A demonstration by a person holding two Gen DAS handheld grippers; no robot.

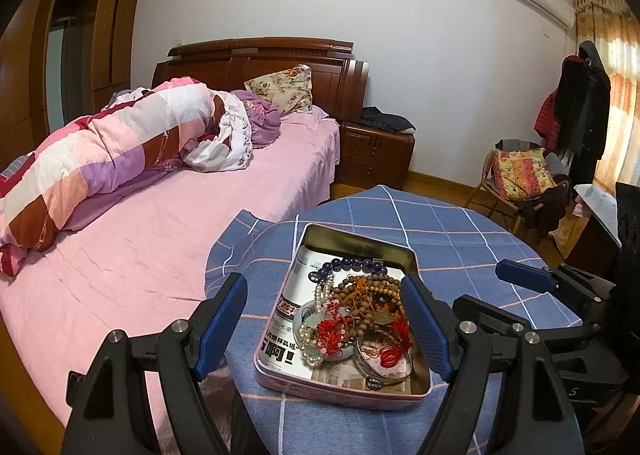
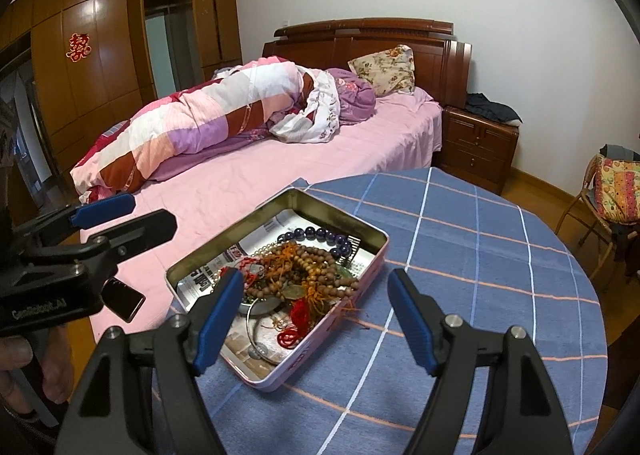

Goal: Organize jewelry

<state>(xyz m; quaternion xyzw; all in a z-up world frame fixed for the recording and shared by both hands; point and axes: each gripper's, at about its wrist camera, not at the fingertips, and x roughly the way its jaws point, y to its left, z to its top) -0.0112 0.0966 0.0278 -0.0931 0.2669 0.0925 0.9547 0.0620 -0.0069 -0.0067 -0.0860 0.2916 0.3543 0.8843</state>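
A pink metal tin (image 1: pixel 340 395) lined with newspaper sits on a round table with a blue checked cloth (image 1: pixel 460 239). It holds a tangled pile of jewelry (image 1: pixel 360 311): brown wooden beads, dark purple beads (image 1: pixel 352 264), a pearl strand, red cords, a jade piece and a silver bangle (image 1: pixel 384 369). My left gripper (image 1: pixel 324 319) is open, hovering just above and in front of the tin. In the right wrist view the tin (image 2: pixel 376 251) and pile (image 2: pixel 304 271) lie ahead to the left; my right gripper (image 2: pixel 316 315) is open and empty over the tin's near right edge.
A bed with a pink sheet (image 1: pixel 160 239) and a rolled quilt (image 1: pixel 100 159) lies left of the table. A wooden nightstand (image 1: pixel 376 151) stands behind. A chair with cushions (image 1: pixel 520 183) and a coat rack (image 1: pixel 584 103) stand at right. Wardrobes (image 2: pixel 100 67) line the left wall.
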